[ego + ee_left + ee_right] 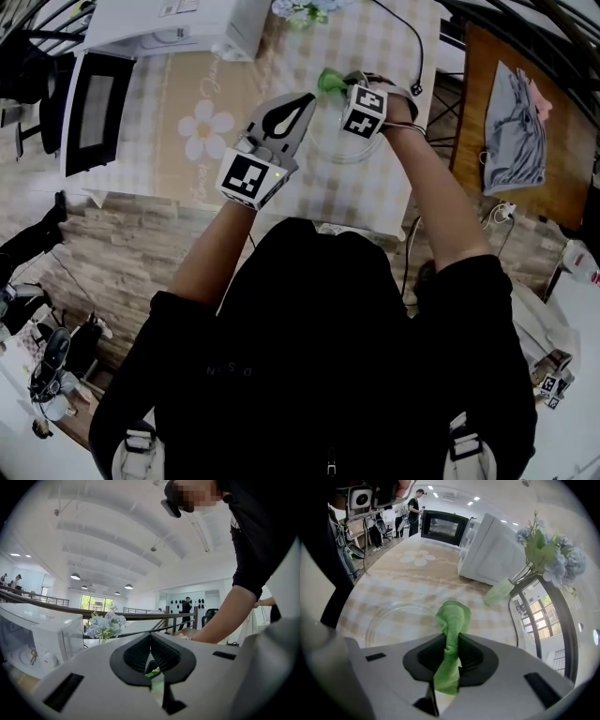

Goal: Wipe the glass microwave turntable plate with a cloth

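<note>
Beige checked covering lies over the table [187, 169], which fills the top of the head view. A white microwave [178, 23] stands at its far edge, and a black microwave [94, 108] sits to the left of it. The glass plate [393, 620] lies flat on the table, in front of both grippers and well apart from the microwaves.

The left gripper [305, 101] points toward the plate. In its own view its jaws meet at the tips with nothing clamped, and only a sliver of green shows through the gap lower down. The right gripper [451, 637] is just beside it, its jaws clamped on a green cloth [452, 616]. The bunched free end of the cloth sticks out past the jaws over the plate's near right rim; whether it touches the glass cannot be told. A bunch of pale blue flowers [548, 550] stands near the white microwave.
</note>
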### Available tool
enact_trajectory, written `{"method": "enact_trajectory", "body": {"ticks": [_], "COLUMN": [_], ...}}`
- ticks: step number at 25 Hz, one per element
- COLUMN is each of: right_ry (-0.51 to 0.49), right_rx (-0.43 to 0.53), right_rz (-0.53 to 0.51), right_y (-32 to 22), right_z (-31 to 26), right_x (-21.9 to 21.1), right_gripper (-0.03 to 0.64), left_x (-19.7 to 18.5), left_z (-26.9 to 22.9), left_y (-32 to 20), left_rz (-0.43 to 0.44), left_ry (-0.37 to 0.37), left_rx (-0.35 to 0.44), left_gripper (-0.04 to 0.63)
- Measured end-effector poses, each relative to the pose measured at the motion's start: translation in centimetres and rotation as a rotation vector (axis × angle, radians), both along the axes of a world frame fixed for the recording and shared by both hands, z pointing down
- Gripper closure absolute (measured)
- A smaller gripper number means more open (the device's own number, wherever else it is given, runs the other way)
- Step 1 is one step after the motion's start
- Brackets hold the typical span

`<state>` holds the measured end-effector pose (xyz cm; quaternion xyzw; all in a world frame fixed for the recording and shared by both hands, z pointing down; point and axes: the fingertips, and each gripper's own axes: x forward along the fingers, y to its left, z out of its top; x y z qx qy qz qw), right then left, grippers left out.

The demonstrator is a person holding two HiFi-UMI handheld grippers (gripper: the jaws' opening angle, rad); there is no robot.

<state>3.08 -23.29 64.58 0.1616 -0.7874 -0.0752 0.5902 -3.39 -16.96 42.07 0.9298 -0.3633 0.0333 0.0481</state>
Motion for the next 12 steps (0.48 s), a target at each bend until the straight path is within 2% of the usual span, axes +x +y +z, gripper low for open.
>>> {"method": "enact_trajectory", "body": {"ticks": [7,12], "right_ry": [0.076,0.13], "right_rx": [0.104,0.065], "right_rz": [0.012,0.001], "right_y": [-3.2,-2.5], "right_z": [1.6,4.8], "right_x": [1.0,1.4], "right_gripper": [0.537,0.537], "left_x": [-0.4,-0.7], "left_z": [0.4,0.8], "left_y": [-0.7,-0.6], "left_rz": [0.004,0.005], "left_ry": [-0.003,-0.003], "left_rx": [-0.025,-0.041], "left_gripper": [0.575,0.575]}}
